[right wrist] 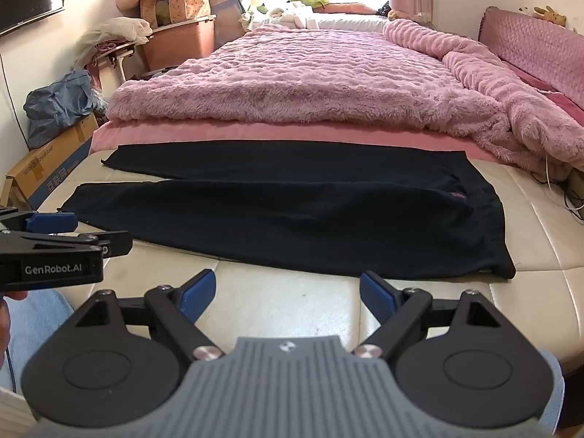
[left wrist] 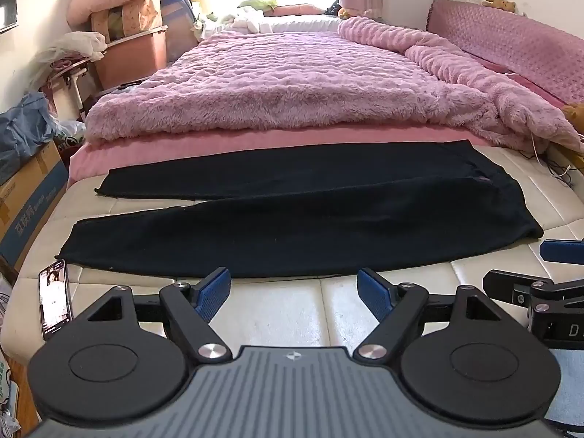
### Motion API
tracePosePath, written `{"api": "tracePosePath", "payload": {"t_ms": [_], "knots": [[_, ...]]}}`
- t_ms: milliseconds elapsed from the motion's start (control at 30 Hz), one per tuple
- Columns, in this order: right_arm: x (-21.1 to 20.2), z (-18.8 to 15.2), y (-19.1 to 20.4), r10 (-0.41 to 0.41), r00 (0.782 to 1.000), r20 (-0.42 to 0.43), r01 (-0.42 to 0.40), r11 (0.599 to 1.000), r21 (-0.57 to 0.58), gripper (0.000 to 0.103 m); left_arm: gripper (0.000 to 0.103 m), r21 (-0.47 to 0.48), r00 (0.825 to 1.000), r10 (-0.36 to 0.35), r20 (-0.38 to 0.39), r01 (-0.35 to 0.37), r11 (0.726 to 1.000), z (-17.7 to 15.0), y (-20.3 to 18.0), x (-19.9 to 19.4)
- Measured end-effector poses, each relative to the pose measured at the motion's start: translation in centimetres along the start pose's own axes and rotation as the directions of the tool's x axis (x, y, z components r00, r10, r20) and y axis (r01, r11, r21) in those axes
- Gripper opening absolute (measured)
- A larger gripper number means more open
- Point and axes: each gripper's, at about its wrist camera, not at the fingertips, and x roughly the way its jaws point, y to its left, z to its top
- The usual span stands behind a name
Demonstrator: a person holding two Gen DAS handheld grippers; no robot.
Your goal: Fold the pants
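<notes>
Both grippers hanging released over the mattress edge

Left gripper [left wrist: 294,294] and right gripper [right wrist: 286,294] are gaping wide, gripping nothing, while black pants [left wrist: 255,215] are lying flat on the cream mattress [left wrist: 292,314], legs spread leftward, waistband right.

Black fabric pants [left wrist: 292,211] lie flat across the cream mattress [left wrist: 328,310]; the black left gripper [left wrist: 294,292] hovers wide open, empty, beside a smartphone [left wrist: 54,299].

Left tongs [left wrist: 294,294] and right tongs [right wrist: 287,295] side by side, tilted downward, jaws wide apart, empty.
</notes>
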Motion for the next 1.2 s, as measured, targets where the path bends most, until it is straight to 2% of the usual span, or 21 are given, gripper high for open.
{"api": "tracePosePath", "payload": {"t_ms": [1200], "knots": [[0.68, -0.21, -0.56, 0.009, 1.000, -0.020, -0.009, 1.000, 0.021, 0.082, 0.091, 0.000, 1.000, 0.001, -0.011, -0.001, 1.000, 0.08, -0.23, -0.09]]}}
